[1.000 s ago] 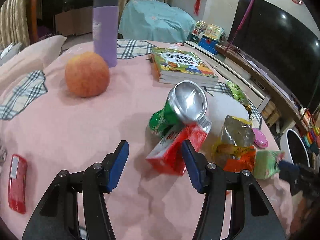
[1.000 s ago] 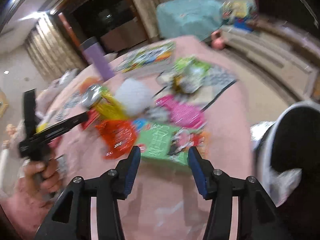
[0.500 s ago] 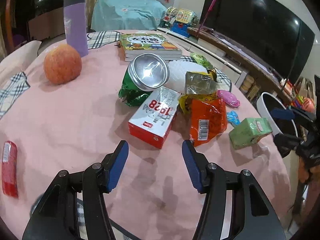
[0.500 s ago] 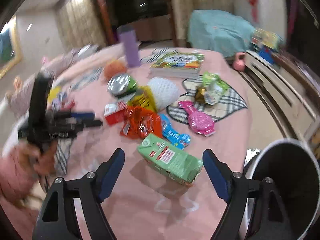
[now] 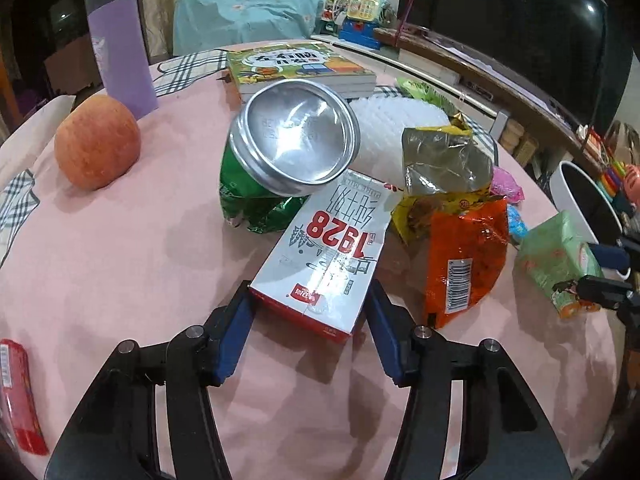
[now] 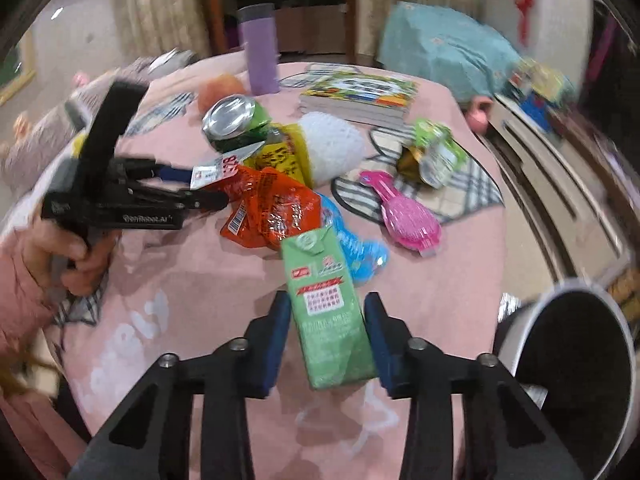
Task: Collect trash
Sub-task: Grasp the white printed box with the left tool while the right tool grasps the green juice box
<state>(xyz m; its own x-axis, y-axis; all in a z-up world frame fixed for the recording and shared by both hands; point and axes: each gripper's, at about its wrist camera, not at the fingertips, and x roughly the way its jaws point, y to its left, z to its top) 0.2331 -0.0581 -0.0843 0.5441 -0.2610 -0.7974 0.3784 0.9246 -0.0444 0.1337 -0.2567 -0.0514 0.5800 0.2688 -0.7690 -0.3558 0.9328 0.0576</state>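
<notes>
- The left gripper [image 5: 308,320] points down at a white and red milk carton [image 5: 328,256] that lies on the pink tablecloth [image 5: 120,264]; its blue jaws have just been closing and the near end of the carton sits between them; the pads look like they touch the carton's two sides, but I cannot tell if they squeeze it.
- A crushed green can [image 5: 280,152] lies just behind the carton with its shiny bottom turned to the camera; its rim hangs over the far end of the carton.
- An orange snack bag [image 5: 464,256] lies just right of the carton; a crumpled yellow bag [image 5: 440,168] sits behind it; a white foam net [image 5: 396,116] is behind that.
- The right gripper [image 6: 326,336] has just been closing too; a green drink carton [image 6: 328,312] is between its blue jaws; the right pad touches the carton's side; on the left a thin gap seems to show, so I cannot tell if it is held tight.
- A white trash bin [image 6: 576,360] with a dark inside stands past the table edge, to the right of the green carton.
- A pink brush [image 6: 404,212] and a blue wrapper [image 6: 360,248] lie beyond the green carton.
- An apple [image 5: 96,144], a purple bottle [image 5: 120,52] and a book [image 5: 296,64] sit at the far side of the table; a red packet [image 5: 16,396] lies at the near left edge.
- A hand [image 6: 76,256] in a pink sleeve holds the left gripper.
</notes>
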